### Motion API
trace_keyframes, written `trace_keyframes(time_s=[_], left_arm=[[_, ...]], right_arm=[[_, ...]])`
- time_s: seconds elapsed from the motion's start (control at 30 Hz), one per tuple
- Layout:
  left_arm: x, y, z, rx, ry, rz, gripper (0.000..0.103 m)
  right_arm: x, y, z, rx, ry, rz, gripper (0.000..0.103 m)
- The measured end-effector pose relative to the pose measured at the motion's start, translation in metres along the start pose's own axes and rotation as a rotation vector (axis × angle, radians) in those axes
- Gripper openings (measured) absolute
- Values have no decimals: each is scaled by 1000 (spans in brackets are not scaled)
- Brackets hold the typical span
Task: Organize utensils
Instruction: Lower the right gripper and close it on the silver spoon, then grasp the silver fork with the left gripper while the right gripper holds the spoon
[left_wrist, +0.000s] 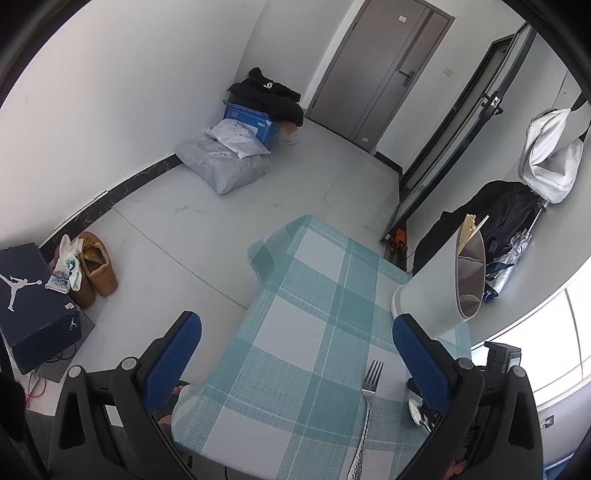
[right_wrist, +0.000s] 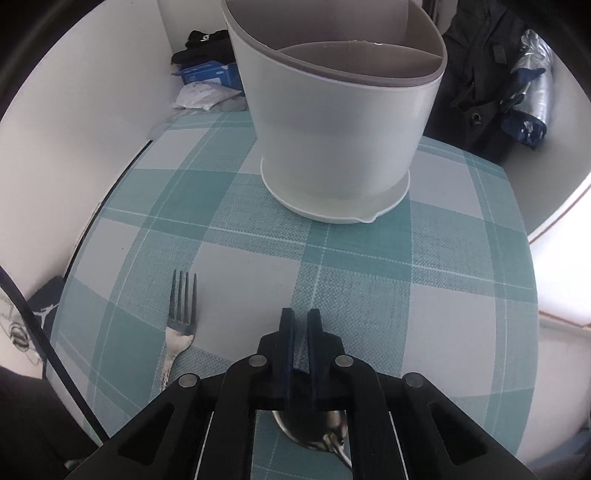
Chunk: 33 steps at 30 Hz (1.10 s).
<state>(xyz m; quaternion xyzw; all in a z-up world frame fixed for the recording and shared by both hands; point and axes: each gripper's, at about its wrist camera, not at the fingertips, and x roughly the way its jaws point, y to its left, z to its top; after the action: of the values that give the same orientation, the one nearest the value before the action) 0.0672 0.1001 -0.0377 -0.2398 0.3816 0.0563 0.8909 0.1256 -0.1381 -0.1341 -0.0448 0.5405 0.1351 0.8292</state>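
Note:
A white utensil holder (right_wrist: 340, 122) with a grey rim and inner divider stands at the far side of the teal plaid table (right_wrist: 443, 295); in the left wrist view (left_wrist: 439, 291) it holds wooden chopsticks (left_wrist: 474, 225). A metal fork (right_wrist: 181, 317) lies on the cloth, left of my right gripper (right_wrist: 300, 325), whose blue fingers are nearly closed with nothing between them. A metal spoon (right_wrist: 314, 432) lies under that gripper's body. My left gripper (left_wrist: 295, 354) is open and empty above the table's left edge; the fork (left_wrist: 369, 391) and the spoon (left_wrist: 417, 413) lie near its right finger.
The table stands against a white wall on the right. On the floor are a navy shoe box (left_wrist: 33, 291), tan shoes (left_wrist: 94, 266), grey parcels (left_wrist: 225, 162) and a blue box (left_wrist: 251, 122). Dark clothing (left_wrist: 491, 218) hangs by the holder.

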Motion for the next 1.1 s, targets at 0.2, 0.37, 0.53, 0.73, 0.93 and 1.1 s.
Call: trace_keyframes(time_s=[0.2, 0.37, 0.53, 0.73, 0.93, 1.1], left_arm=[[3, 0, 0, -6, 12, 7, 102], [5, -3, -2, 8, 15, 18, 102], [8, -4, -4, 16, 27, 26, 102], [14, -5, -7, 30, 40, 59, 102], [26, -8, -10, 51, 67, 98, 102], [40, -18, -17, 90, 107, 114, 102]], right_arm=[[-32, -14, -7, -35, -54, 51, 38], [-42, -8, -21, -169, 14, 100, 43], [-31, 7, -32, -350, 105, 79, 44], [-8, 11, -24, -380, 144, 49, 45], [-8, 13, -22, -375, 136, 77, 35], [-7, -2, -18, -309, 99, 118, 34]])
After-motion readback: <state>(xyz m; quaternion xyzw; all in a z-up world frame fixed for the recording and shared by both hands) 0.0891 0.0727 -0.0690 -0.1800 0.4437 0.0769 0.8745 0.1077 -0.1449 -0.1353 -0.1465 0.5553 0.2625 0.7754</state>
